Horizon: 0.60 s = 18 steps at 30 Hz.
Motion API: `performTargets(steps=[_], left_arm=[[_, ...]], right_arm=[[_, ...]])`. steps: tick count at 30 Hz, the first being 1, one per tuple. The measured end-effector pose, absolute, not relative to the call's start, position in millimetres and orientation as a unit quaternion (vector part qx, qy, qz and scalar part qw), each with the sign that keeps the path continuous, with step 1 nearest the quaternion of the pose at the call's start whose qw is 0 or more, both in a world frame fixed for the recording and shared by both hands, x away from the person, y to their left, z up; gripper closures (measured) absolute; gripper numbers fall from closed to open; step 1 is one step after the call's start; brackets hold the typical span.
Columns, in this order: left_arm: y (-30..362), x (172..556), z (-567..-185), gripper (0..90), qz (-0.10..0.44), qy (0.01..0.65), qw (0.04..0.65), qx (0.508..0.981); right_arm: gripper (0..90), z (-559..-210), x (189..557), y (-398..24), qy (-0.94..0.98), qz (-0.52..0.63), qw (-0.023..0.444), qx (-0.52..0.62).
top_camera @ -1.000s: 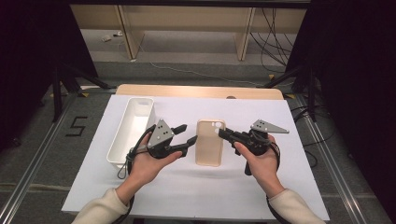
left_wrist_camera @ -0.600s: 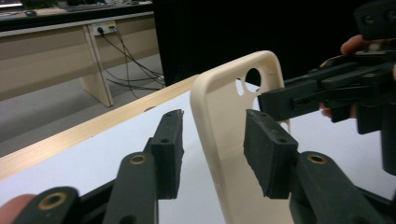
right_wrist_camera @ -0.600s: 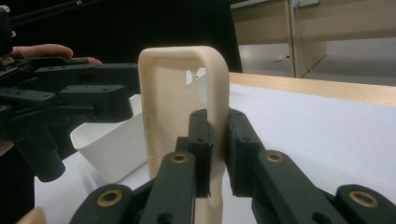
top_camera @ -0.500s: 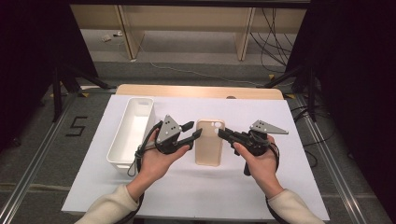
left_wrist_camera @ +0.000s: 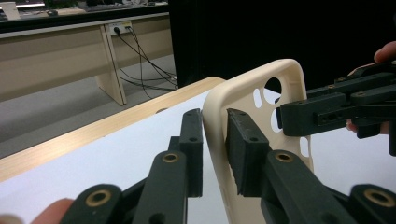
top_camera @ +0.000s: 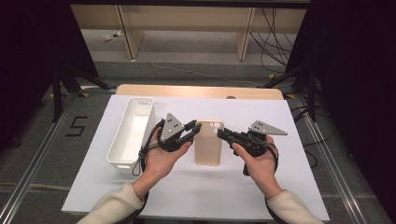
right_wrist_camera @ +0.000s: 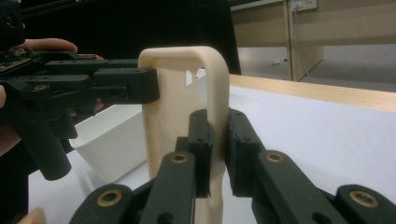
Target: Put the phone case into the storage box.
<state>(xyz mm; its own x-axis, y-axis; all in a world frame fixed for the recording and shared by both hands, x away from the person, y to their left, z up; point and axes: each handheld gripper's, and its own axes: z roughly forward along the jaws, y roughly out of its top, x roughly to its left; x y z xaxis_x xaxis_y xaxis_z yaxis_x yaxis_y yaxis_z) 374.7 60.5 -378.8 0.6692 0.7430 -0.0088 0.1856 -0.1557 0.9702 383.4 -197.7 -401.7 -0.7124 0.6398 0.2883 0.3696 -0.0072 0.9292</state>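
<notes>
A cream phone case (top_camera: 208, 142) sits over the middle of the white table (top_camera: 289, 186), caught between the two grippers by its camera end. In the high view the left gripper (top_camera: 192, 131) meets the case's left edge near the top and the right gripper (top_camera: 221, 134) meets its right edge at about the same height, so the case spans the gap between them.

In the left gripper view the case (left_wrist_camera: 261, 107) stands on edge, and its side wall runs down between that gripper's two black jaws. The jaws have just been closing and now stand narrow. The right-hand pad seems to touch the wall, while a thin slit may remain on the other side; the angle leaves that unclear.

In the right gripper view the case (right_wrist_camera: 180, 93) rises upright, its near wall clamped between the two jaws, which stand narrow and press on it from both sides.

A white bin (top_camera: 130, 135) lies on the table to the left, just beside the left hand (top_camera: 161, 161) and apart from the case.
</notes>
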Motion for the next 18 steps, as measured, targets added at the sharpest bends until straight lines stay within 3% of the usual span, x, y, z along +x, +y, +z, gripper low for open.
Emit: performTargets(steps=[8,9,10,18], left_arm=[[60.8,374.9,-378.1,80.8,0.249,0.336,0.563,0.713],[80.5,399.3,-362.1,81.1,0.365,0.152,0.489,0.777],[61.0,375.9,-378.0,81.4,0.249,0.340,0.562,0.712],[61.0,377.4,-379.5,81.8,0.248,0.348,0.556,0.713]], right_arm=[[82.1,-401.2,382.4,-196.7,0.702,0.605,0.129,0.353],[82.1,-401.2,381.4,-195.7,0.702,0.606,0.125,0.353],[82.1,-401.5,381.7,-194.7,0.700,0.609,0.134,0.348],[82.0,-401.2,379.1,-192.3,0.708,0.600,0.143,0.346]])
